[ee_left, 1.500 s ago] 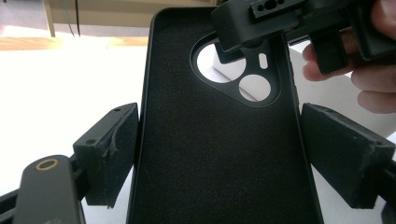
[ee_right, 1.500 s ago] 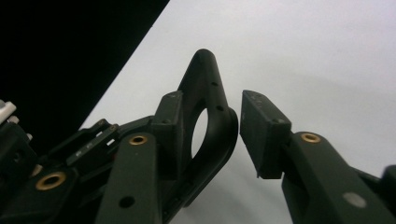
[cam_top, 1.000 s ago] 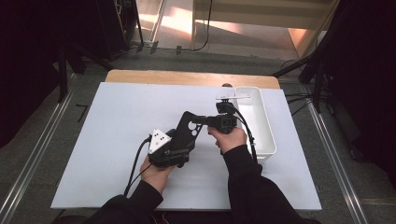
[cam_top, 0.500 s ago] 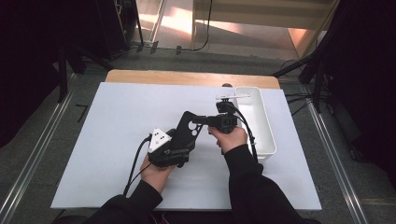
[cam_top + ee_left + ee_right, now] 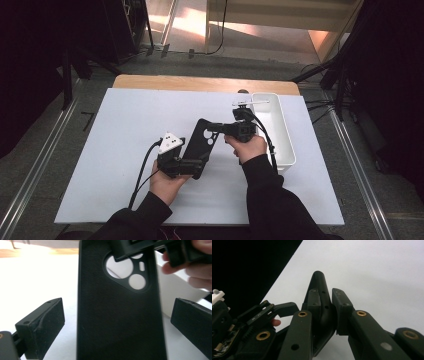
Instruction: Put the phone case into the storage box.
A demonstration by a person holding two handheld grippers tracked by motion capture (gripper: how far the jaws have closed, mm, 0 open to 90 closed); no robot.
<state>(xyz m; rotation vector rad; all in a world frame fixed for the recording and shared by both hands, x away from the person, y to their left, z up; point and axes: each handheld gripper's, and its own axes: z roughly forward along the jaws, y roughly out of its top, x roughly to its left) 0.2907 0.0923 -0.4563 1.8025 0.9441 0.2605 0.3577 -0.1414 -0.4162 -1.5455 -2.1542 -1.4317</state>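
matt black phone case point(image 5: 117, 322), glossy white plastic bin point(image 5: 280, 145), smooth white table point(image 5: 125, 120)

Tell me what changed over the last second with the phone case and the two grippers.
The left gripper has just been opening its fingers; they now stand clear of the black phone case between them. The right gripper stays clamped on the case's camera end. Both hands and the white bin kept their places.

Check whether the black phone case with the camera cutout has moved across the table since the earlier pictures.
No. The black phone case sits at the same spot beside the white bin, clamped by the right gripper; the left gripper jaws have just been opening around it.
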